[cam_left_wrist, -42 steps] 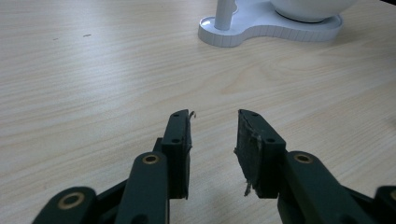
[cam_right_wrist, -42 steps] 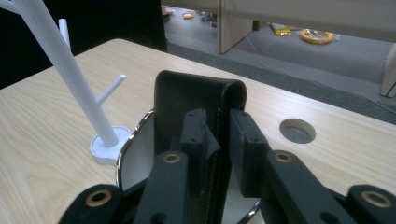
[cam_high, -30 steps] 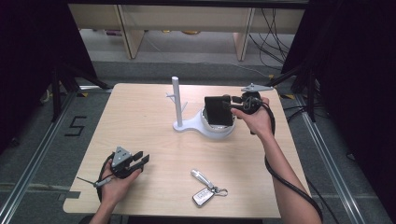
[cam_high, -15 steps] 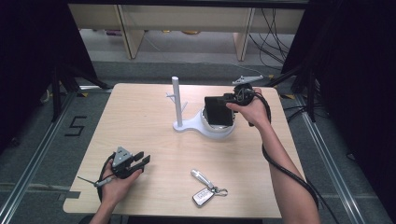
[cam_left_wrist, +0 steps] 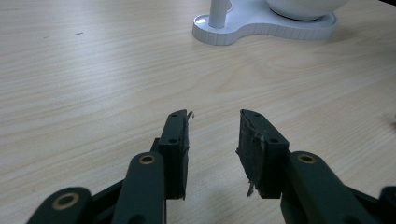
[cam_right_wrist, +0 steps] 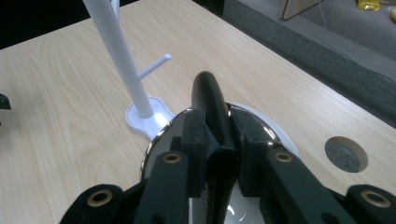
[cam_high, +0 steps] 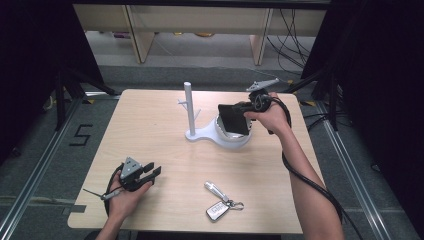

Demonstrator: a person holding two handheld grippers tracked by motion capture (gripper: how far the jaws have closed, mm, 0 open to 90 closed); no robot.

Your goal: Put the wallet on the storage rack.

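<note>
- Light wooden table [cam_high: 150,130], rectangular, with a round cable hole [cam_right_wrist: 346,154] seen in the right gripper view near the far edge.
- White stand [cam_high: 210,136] at the table's middle-far part: flat base, a round dish part [cam_high: 235,141] at its right end with a shiny rim in the right gripper view, a thin upright post [cam_high: 189,107] at its left end carrying short side pegs.
- Black wallet [cam_high: 234,119] held just above the dish part, standing on edge; in the right gripper view its rounded spine [cam_right_wrist: 210,95] uppermost, long axis running away from the camera along the jaws, far end aimed toward the table's far edge beside the post.
- Right gripper [cam_right_wrist: 219,140] up at the far right of the table in the right hand [cam_high: 270,116], jaws pressed in from both sides, pinching the wallet between them.
- Left gripper [cam_left_wrist: 214,140] low at the near left corner in the left hand [cam_high: 122,200], resting on or just over the wood, cannot tell which; jaws spread, bare wood between the pads, aimed toward the stand.
- Car key with fob [cam_high: 220,200] lying flat at the near middle of the table, well apart from both grippers: silver blade [cam_high: 215,189] slanted toward the far left, fob [cam_high: 216,211] nearer the person, a small ring at the right.
</note>
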